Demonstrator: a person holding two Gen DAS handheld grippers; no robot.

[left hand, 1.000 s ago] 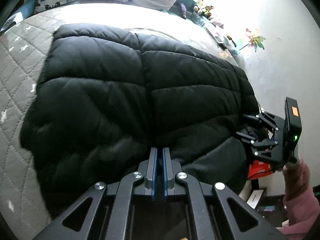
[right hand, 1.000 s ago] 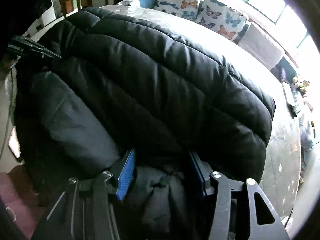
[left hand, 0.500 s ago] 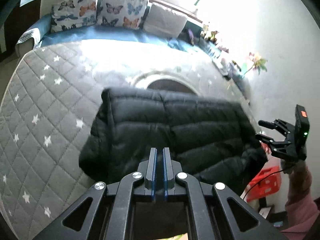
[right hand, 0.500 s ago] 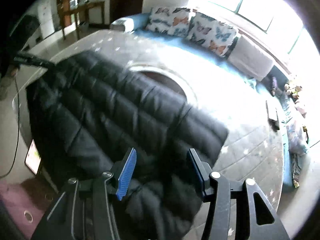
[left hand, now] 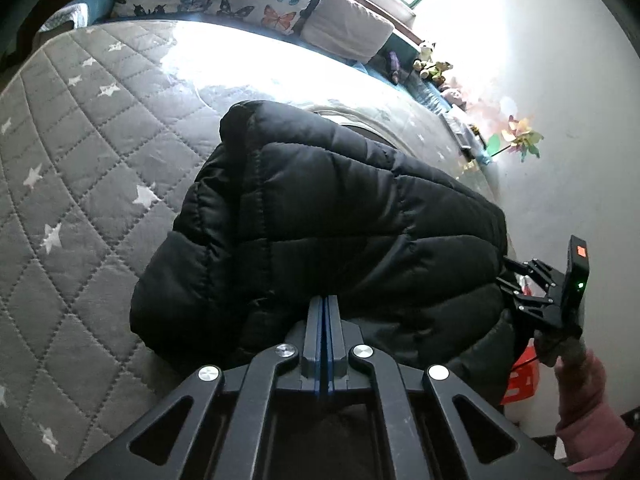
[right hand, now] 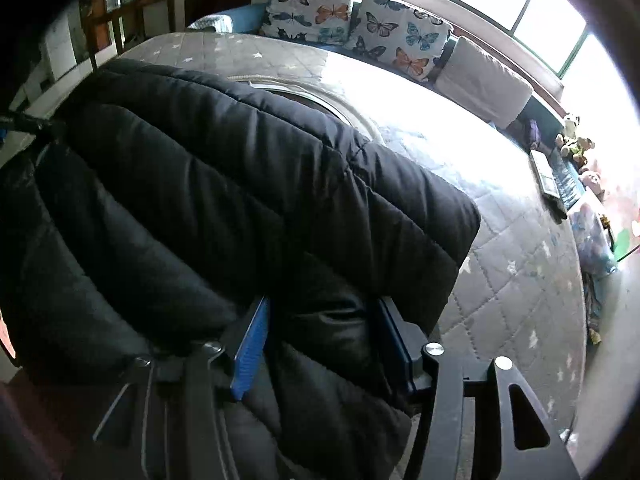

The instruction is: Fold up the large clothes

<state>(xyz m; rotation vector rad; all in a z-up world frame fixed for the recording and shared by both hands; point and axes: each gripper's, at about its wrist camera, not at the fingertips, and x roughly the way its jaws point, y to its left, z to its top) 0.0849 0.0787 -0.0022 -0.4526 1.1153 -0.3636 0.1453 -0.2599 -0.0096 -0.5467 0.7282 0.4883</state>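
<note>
left claw: jaws fully together, blue pads face to face, no gap. Tips sit at the near edge of the black puffer jacket; whether a thin bit of fabric is pinched between the pads, cannot tell (edge is black on black).
right claw: jaws about half apart, blue pads showing on the inner faces. A thick quilted roll of the jacket fills the gap between them. Pads pressing on it or just beside it: cannot tell.
right claw, from the left camera: seen at the jacket's far right end, fingers reaching into the fabric there, green light on its body, held by a hand in a pink sleeve.
jacket position: straight ahead of both claws, bunched in a thick mound, spanning from one claw to the other; the near edge hangs down below the claws.
under the jacket: grey quilted bed cover with white stars, spreading out left of the left claw and beyond the jacket.
far side, beyond the claws: butterfly-print pillows and a plain grey cushion along the window.
right of the right claw: small plush toys by the wall (blurred, details unclear).
</note>
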